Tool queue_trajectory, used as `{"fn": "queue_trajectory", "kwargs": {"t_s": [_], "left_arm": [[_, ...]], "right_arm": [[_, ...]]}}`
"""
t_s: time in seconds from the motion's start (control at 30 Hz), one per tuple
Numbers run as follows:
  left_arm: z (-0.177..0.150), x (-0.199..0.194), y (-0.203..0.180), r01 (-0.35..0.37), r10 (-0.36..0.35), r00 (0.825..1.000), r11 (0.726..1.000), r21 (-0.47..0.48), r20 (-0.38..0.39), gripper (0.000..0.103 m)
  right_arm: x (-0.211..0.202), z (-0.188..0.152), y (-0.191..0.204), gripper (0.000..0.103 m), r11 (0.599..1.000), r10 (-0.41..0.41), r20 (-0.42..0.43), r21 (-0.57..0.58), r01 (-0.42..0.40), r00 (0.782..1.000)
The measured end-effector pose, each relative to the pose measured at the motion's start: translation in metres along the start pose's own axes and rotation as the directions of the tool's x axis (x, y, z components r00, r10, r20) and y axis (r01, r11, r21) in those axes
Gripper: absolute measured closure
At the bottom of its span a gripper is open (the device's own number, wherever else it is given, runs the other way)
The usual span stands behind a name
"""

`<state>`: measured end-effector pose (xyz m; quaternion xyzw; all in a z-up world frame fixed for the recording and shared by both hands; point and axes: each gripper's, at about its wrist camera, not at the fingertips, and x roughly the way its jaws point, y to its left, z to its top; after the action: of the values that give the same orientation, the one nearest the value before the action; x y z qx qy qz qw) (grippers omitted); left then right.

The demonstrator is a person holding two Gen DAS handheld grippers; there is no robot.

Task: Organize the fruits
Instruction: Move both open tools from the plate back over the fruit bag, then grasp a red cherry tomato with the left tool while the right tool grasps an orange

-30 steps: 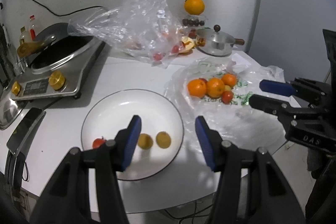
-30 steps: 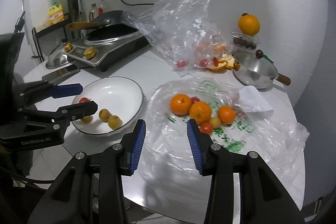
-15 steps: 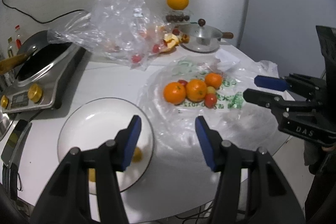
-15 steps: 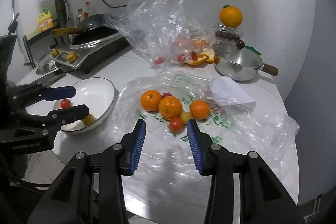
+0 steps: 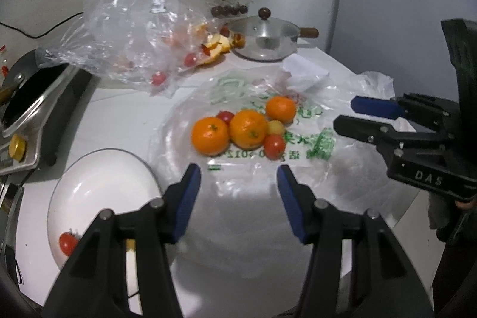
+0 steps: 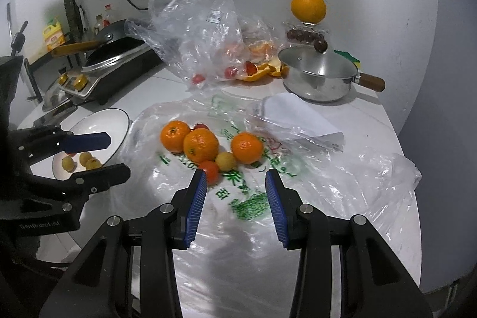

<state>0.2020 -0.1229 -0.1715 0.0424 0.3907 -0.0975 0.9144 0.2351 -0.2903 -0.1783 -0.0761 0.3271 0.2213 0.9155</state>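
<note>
Both grippers have swung away from the white plate [image 5: 98,192] toward the fruit pile over the last second: in the left wrist view the plate, which sat centre frame under the jaws a second ago, now lies at lower left, and the pile on the flattened plastic bag [image 5: 298,139] sits mid-frame just above the fingertips. The left gripper [image 5: 238,184] stands with its jaws apart and nothing between them; the right gripper [image 6: 235,189] is likewise parted and empty, its left pad close beside a small red tomato [image 6: 210,170] without gripping it. Three oranges [image 6: 200,145], a yellow fruit [image 6: 225,160] and another tomato [image 5: 225,116] lie touching one another on the bag. The plate already carries a tomato [image 5: 68,243] in the left wrist view and three small yellow fruits [image 6: 85,158] at middle left of the right wrist view. I judge this to be the return for another pick, with the red tomato the nearest candidate; the slippery, crinkled bag underneath may shift as a jaw closes.
</note>
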Motion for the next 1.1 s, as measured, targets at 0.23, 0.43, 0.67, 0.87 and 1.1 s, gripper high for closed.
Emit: {"fn": "queue_trajectory", "kwargs": {"t_s": [0.23,0.43,0.67,0.87,1.1], "left_arm": [[0.009,0.022,-0.013,0.007,-0.007,1.000,1.000,0.002,-0.011,0.048],[0.012,0.046,-0.019,0.025,-0.026,0.999,0.999,-0.023,-0.042,0.049],[0.015,0.067,-0.032,0.043,-0.044,0.995,0.999,-0.015,-0.084,0.050],[0.018,0.080,-0.036,0.059,-0.062,0.992,0.998,-0.030,-0.111,0.061],[0.020,0.089,-0.034,0.074,-0.079,0.989,0.996,-0.044,-0.128,0.074]], "right_arm": [[0.012,0.000,-0.020,0.060,1.000,0.021,-0.009,0.010,-0.021,1.000],[0.023,-0.002,-0.032,0.060,0.999,0.046,-0.015,0.011,-0.046,0.999],[0.032,-0.004,-0.046,0.060,0.997,0.068,-0.017,0.026,-0.068,0.998],[0.037,-0.005,-0.049,0.060,0.996,0.090,-0.019,0.029,-0.089,0.996],[0.038,-0.005,-0.052,0.060,0.995,0.093,-0.014,0.033,-0.093,0.996]]}}
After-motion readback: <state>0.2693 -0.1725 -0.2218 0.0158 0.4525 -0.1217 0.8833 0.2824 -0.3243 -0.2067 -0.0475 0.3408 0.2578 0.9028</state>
